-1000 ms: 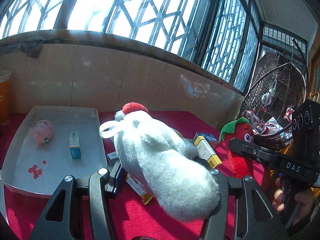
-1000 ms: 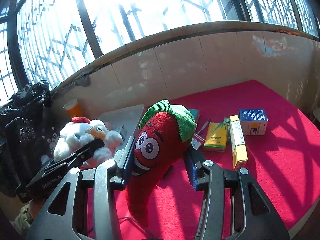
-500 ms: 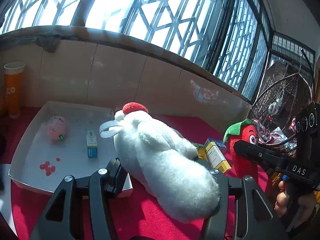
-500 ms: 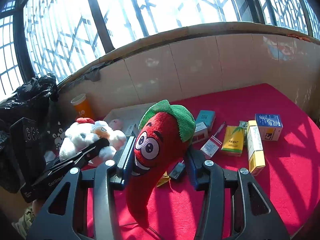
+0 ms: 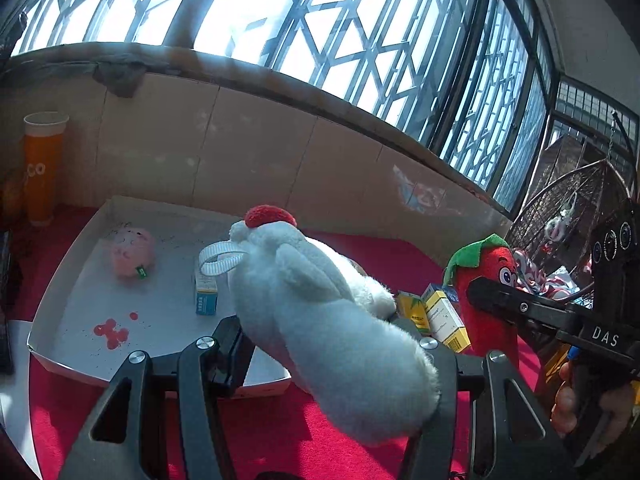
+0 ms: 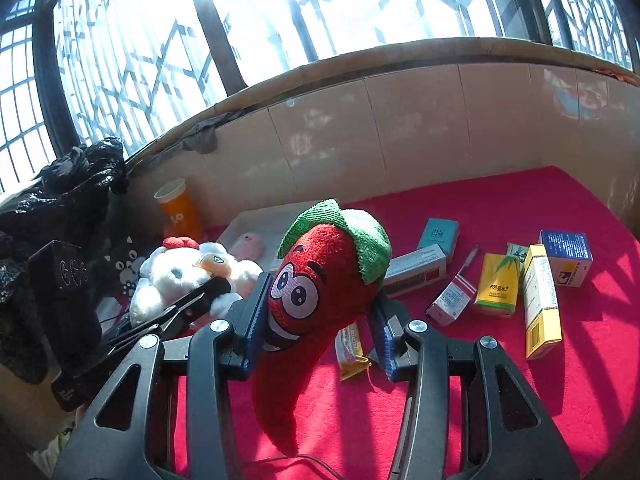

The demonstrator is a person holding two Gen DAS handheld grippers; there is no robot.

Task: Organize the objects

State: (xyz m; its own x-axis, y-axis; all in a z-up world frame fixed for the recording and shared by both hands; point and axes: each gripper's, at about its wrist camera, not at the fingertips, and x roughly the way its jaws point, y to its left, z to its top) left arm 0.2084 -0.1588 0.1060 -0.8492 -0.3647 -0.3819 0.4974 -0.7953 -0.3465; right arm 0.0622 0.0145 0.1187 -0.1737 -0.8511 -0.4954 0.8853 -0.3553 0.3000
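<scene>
Chicken plush (image 5: 320, 312) apparently clamped between left jaws.

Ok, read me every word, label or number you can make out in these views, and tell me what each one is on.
"DAS": white letters on the black right gripper, seen from the left wrist.
"CO": white letters, cut off at the left, on the tall orange plastic tube.
Print on the yellow cardboard box, the blue and white box and the teal box: too small to read.

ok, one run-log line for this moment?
left gripper: shut on white chicken plush | right gripper: shut on red chili plush | white tray: pink plush, small box inside
</scene>
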